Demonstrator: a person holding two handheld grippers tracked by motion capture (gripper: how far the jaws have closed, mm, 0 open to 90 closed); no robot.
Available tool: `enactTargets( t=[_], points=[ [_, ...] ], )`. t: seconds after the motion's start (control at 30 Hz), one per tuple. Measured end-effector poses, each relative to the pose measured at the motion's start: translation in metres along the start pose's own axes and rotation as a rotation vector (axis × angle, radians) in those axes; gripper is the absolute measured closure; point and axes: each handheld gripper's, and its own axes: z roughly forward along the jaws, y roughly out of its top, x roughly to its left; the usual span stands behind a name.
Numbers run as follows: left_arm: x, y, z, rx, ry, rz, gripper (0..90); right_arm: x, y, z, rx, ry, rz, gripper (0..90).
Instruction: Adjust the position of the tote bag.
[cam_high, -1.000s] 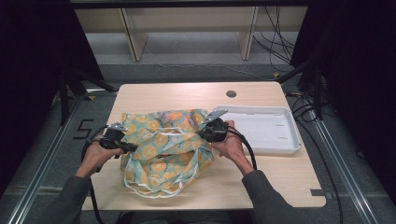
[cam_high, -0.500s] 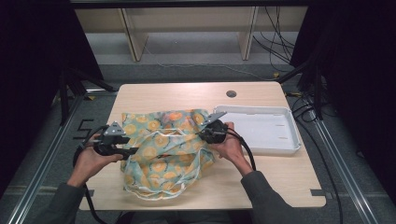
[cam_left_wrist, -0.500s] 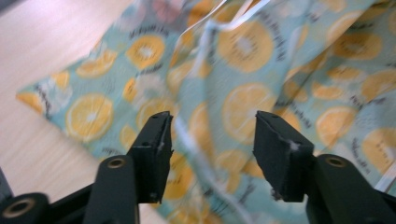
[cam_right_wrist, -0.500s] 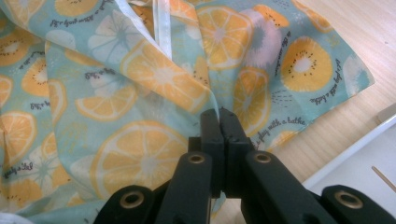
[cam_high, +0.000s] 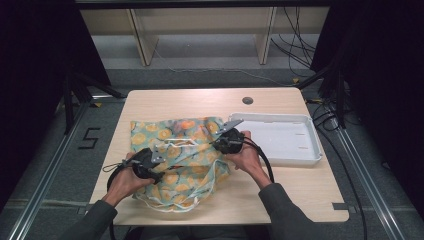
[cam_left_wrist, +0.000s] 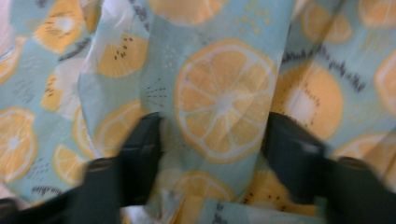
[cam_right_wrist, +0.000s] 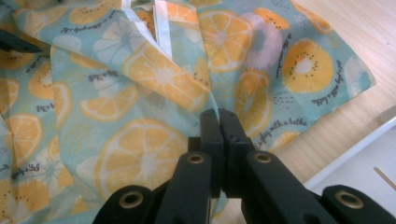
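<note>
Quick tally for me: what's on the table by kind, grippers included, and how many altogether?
Fruit-print fabric bag: 1
White tray: 1
Grippers: 2, the left gripper with jaws apart around a fold of the bag, the right gripper pinching the bag's edge
Total: 4

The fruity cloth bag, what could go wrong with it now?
The right gripper pinches only a thin edge of the cloth bag, so a tug might pull it free. The left gripper has cloth between open jaws and may grab too thick a bunch. The white straps hang near the table edge and could snag.
</note>
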Motion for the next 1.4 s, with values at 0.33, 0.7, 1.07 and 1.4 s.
enactTargets(
  t=[0.33,0.7,1.07,1.4],
  points=[
    [0.019,-0.004,-0.023,-0.081,-0.057,-0.059,89.5,0.008,0.005,-0.012,0.006,-0.063,-0.023,59.6],
    [0.031,-0.005,-0.027,-0.07,-0.116,-0.128,89.5,0.068,0.014,-0.058,-0.074,0.08,-0.099,56.2],
    [0.037,-0.007,-0.029,-0.103,-0.141,-0.166,89.3,0.09,-0.002,-0.025,0.059,0.068,-0.168,49.5],
    [0.037,-0.006,-0.028,-0.113,-0.16,-0.178,88.9,0.075,-0.02,0.008,0.14,-0.006,-0.186,38.8]
  ],
)
